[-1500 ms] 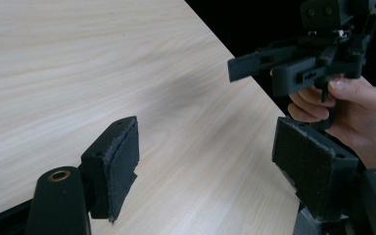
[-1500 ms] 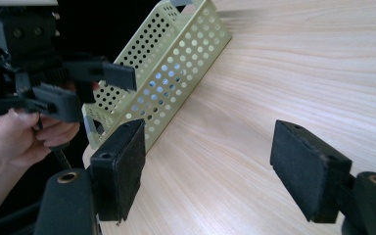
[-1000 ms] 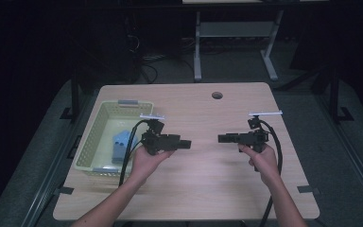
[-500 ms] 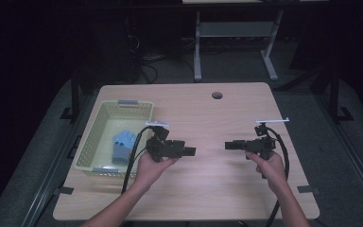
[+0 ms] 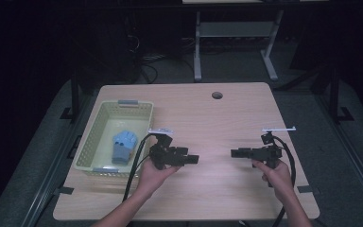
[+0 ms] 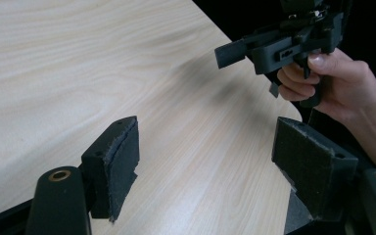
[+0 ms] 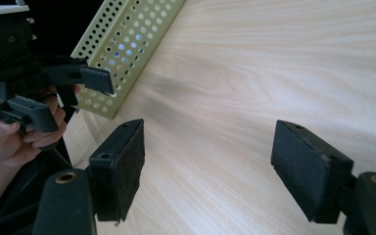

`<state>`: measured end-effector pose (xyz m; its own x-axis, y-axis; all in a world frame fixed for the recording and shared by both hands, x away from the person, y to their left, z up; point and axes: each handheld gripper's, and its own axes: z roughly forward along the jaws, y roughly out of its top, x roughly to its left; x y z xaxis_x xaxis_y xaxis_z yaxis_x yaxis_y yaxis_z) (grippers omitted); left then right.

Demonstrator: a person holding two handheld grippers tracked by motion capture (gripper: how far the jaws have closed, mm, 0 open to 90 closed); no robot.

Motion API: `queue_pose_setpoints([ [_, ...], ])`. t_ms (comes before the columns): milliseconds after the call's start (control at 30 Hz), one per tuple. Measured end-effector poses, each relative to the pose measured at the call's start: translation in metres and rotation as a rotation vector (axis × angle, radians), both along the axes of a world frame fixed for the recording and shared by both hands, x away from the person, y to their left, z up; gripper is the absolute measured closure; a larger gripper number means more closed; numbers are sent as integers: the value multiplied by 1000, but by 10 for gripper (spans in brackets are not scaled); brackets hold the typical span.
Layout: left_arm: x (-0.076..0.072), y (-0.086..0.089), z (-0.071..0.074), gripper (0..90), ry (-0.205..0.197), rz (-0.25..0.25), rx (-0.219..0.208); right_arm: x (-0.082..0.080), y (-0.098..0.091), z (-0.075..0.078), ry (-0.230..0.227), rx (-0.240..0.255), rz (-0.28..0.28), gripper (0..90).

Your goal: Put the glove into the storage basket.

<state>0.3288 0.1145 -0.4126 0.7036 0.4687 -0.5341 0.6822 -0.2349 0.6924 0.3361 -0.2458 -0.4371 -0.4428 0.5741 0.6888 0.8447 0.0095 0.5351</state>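
Observation:
Two black hand-held grippers face each other low over the wooden table (image 5: 203, 118). My left gripper (image 5: 193, 159) is held just right of the basket and points right; its jaws stand wide apart with nothing between them, seen over bare wood in the left gripper view (image 6: 205, 156). My right gripper (image 5: 235, 153) is held near the table's right side and points left, open and holding nothing (image 7: 208, 161). Each gripper view also catches the opposite gripper in a hand: the right one (image 6: 279, 46) and the left one (image 7: 44, 88).
A pale green perforated basket (image 5: 137, 111) sits at the table's left with a blue object (image 5: 123, 145) inside; its wall (image 7: 127, 44) appears in the right gripper view. A round cable hole (image 5: 217, 95) lies near the far edge. Cables trail from both grippers toward the front.
Both hands have drawn back toward the table's front edge and sunk a little. The gap between the two grippers has widened slightly. Jaws have kept their spread.

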Motion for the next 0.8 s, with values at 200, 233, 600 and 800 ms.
queue_pose_setpoints([
  [200,-8,-2,-8,257,-6,-12,7,-8,-5,-4,3,0,-3,282],
  [233,-10,-2,-9,257,-6,-13,11,-10,-5,-5,10,6,-6,282],
  [600,-33,4,-21,258,-21,-20,-31,-33,-4,-15,4,1,11,279],
  [800,-46,7,-33,257,-33,-30,-32,-42,0,-20,0,8,44,279],
])
